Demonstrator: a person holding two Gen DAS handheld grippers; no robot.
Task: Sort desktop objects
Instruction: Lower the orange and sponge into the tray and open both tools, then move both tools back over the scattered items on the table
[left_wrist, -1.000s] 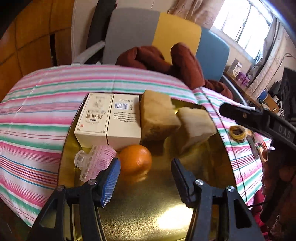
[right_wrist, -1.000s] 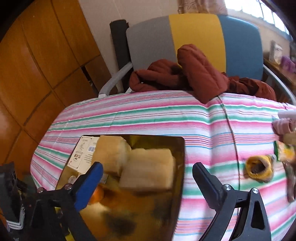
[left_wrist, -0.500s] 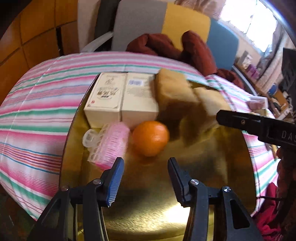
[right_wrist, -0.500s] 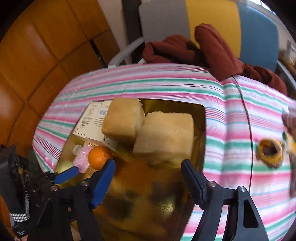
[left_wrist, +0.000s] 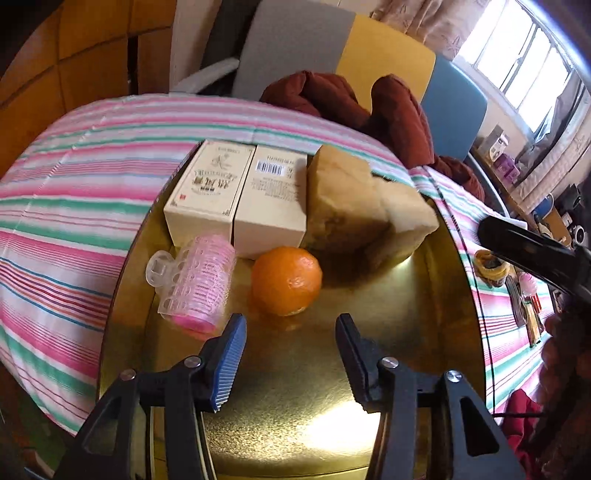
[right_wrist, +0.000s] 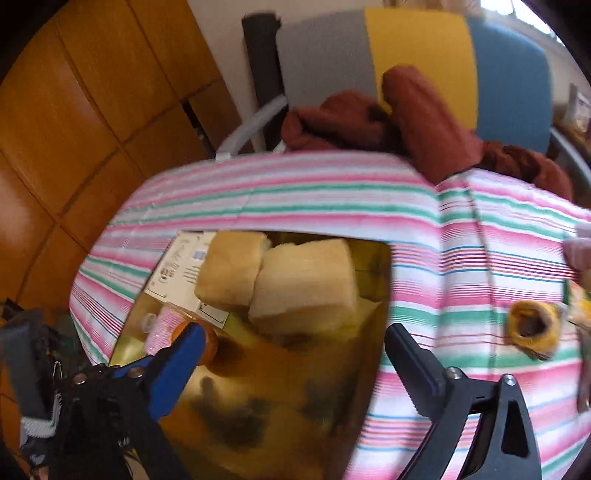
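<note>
Below, left wrist view: left gripper (left_wrist: 290, 354) half open, jaws opening slightly, nothing between them, hovering over gold tray (left_wrist: 424, 295). Orange (left_wrist: 286, 280) just beyond fingertips; pink hair roller (left_wrist: 199, 284) to its left; two cream boxes (left_wrist: 236, 199) at far edge, bread chunks (left_wrist: 365, 206) right of them.

Right wrist view, blurred: right gripper (right_wrist: 291, 354) jaws opening wide, empty, above tray's right edge. Yellow ring-shaped object (right_wrist: 532, 326) on striped tablecloth (right_wrist: 443, 240), right of tray.
</note>
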